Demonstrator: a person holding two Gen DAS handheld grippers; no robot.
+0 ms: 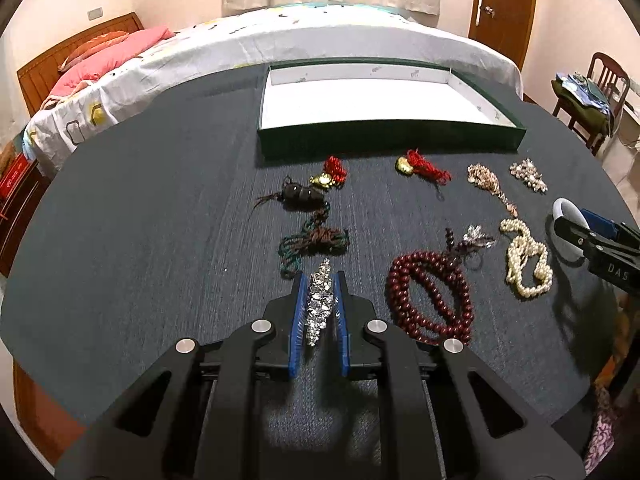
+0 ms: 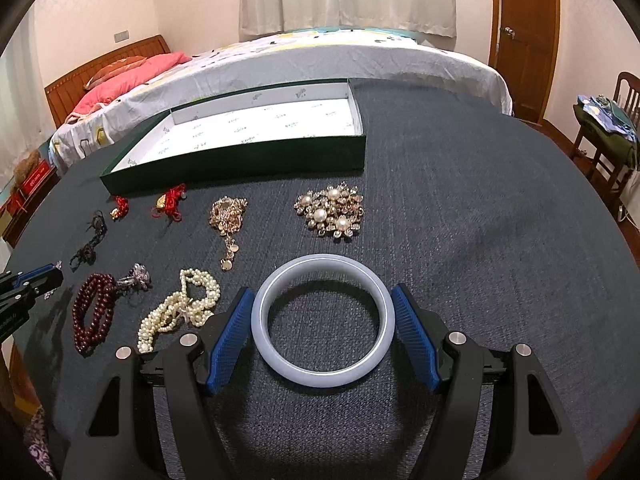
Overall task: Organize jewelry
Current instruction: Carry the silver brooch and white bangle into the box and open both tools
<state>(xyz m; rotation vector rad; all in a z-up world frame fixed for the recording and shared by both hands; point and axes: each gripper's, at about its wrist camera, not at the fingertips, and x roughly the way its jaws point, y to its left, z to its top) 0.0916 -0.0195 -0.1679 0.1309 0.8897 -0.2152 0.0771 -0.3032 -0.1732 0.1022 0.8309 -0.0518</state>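
My left gripper [image 1: 320, 280] has its blue pads close on both sides of a silver rhinestone piece [image 1: 319, 304] lying on the dark table. My right gripper [image 2: 323, 294] is wide open around a pale white bangle [image 2: 323, 322], its pads just beside the rim; it also shows in the left wrist view [image 1: 576, 230]. The green tray with a white floor [image 2: 240, 168] stands at the back and holds nothing. Dark red beads [image 1: 428, 296], a pearl strand [image 1: 524, 260], a pearl brooch cluster [image 2: 330, 212], a gold chain [image 2: 228, 216] and red tassel charms [image 1: 420, 166] lie between.
The table cloth [image 2: 480, 220] is dark grey. A dark cord piece [image 1: 304, 216] lies left of centre. A bed [image 1: 280, 40] stands behind the table, a chair with clothes [image 1: 592, 100] at the right, a door [image 2: 524, 32] beyond.
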